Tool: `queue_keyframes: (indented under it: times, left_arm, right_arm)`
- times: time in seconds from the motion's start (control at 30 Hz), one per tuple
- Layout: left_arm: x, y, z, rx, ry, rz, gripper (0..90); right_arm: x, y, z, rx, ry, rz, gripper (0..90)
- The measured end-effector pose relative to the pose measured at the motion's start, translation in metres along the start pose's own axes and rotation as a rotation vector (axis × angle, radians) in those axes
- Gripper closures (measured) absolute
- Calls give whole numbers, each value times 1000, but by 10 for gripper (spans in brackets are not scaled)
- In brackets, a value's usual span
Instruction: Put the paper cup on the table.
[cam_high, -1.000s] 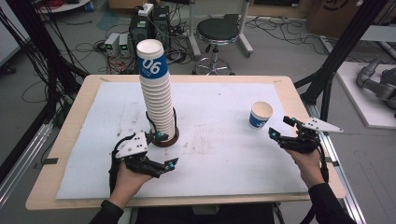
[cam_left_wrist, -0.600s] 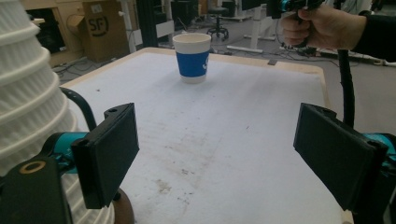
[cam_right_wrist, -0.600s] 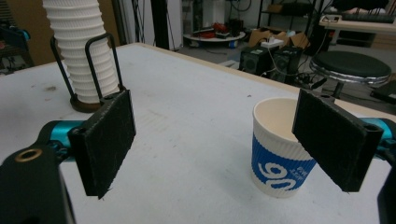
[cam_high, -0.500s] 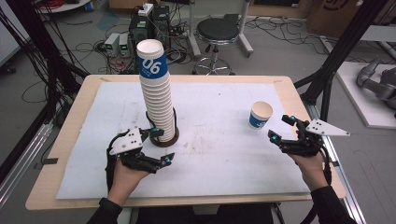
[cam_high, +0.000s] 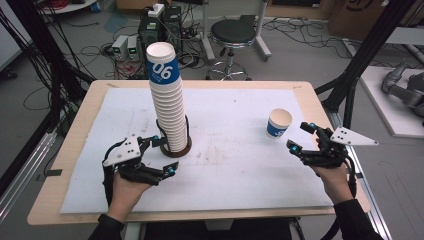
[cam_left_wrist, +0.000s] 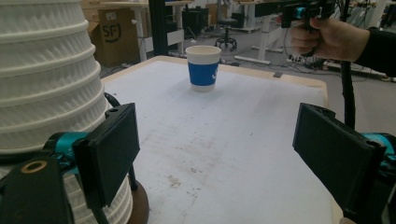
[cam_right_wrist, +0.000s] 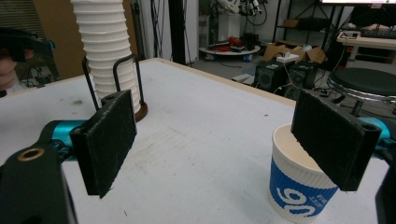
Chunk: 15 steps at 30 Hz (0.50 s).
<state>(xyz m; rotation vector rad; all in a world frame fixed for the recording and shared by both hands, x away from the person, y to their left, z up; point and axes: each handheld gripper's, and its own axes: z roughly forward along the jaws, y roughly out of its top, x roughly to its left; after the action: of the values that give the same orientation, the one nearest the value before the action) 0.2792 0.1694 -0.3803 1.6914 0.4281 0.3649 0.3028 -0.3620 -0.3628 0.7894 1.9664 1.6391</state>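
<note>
A tall stack of white ribbed paper cups (cam_high: 169, 100), topped by a blue-banded one, stands in a brown wire-framed holder (cam_high: 176, 148) left of the table's middle. A single blue-and-white cup (cam_high: 278, 123) sits upright at the right. My left gripper (cam_high: 157, 156) is open just in front and left of the holder, empty; its view has the cup stack (cam_left_wrist: 46, 88) at left and the single cup (cam_left_wrist: 202, 68) far ahead. My right gripper (cam_high: 302, 136) is open a short way right of the single cup (cam_right_wrist: 299, 186), which stands beside the right jaw, apart from it.
A white mat (cam_high: 225, 165) covers the wooden table (cam_high: 65, 165). Beyond the far edge stand a black stool (cam_high: 234, 35), electronics boxes and cables on the floor. Black frame posts (cam_high: 360, 65) rise at the right. Open mat lies between the two grippers.
My left gripper has drifted slightly left and back toward the front edge. The right gripper has shifted a little; both stay open. The cups have not moved.
</note>
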Motion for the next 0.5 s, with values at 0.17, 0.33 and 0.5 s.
queue_keyframes:
  times: [0.17,0.33,0.5]
  left_arm:
    - [2,-1,-3,-8,18,-6,146]
    - [4,-2,-5,-21,54,-24,146]
    - [4,-3,-4,-13,54,-20,146]
  right_arm:
    - [-1,-3,-2,-17,19,1,143]
    - [-1,-5,-1,-18,67,20,143]
    - [-1,-6,1,-10,72,17,143]
